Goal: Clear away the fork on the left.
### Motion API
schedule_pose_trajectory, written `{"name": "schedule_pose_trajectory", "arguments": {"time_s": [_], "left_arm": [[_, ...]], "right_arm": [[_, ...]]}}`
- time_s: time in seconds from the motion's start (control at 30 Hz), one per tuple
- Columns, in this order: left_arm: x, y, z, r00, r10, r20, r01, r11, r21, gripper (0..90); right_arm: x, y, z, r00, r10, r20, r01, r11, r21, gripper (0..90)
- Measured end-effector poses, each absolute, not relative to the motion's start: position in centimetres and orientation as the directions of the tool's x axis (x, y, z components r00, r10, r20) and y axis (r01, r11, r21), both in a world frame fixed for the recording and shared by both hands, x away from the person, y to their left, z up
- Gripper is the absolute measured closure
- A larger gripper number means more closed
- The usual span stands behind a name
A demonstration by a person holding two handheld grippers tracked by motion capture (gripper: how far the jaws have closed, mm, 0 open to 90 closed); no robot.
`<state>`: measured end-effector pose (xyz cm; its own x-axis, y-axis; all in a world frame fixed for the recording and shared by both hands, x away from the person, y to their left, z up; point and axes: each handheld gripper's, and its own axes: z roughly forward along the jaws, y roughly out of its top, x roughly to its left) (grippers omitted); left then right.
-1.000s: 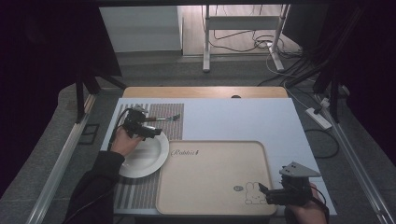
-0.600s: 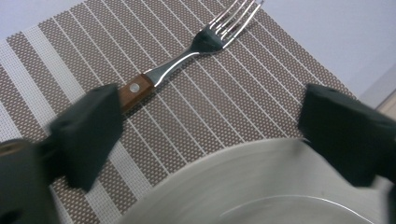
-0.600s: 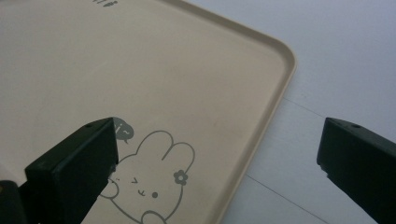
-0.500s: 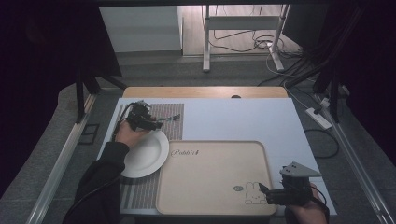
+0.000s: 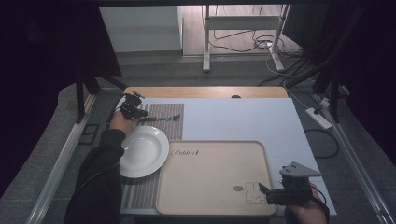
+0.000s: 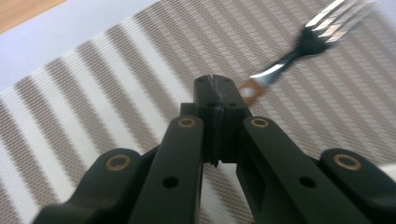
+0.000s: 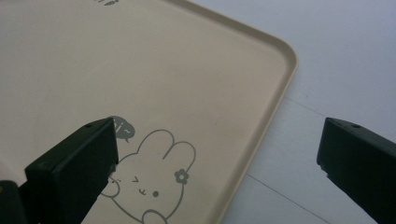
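Now left gripper point(image 6: 215, 84) clamps fork point(image 6: 299, 49) handle.

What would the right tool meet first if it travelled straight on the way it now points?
Probably the beige tray. The right tool has its jaws wide open, astride the tray's near right edge and aimed over the rabbit drawing toward the tray's middle. Nothing stands on the tray in that line; its height above the tray is unclear.

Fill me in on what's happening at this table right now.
A person works at the table with a gripper in each hand. The left gripper, whose jaws have just been closing, is shut on the handle of a fork lying on the striped placemat beyond the white plate. The right gripper waits open over the beige tray's near right corner.
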<state>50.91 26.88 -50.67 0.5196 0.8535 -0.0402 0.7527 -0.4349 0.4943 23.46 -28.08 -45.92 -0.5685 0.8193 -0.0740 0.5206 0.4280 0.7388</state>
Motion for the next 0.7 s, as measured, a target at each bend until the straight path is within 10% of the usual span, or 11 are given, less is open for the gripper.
{"name": "schedule_pose_trajectory", "arguments": {"time_s": [0.7], "left_arm": [[49.0,27.7,-52.1,0.561,0.817,-0.135,0.776,-0.463,0.429,88.7]], "right_arm": [[23.4,-28.0,-46.0,-0.571,0.817,-0.085,0.518,0.438,0.734,0.0]]}}
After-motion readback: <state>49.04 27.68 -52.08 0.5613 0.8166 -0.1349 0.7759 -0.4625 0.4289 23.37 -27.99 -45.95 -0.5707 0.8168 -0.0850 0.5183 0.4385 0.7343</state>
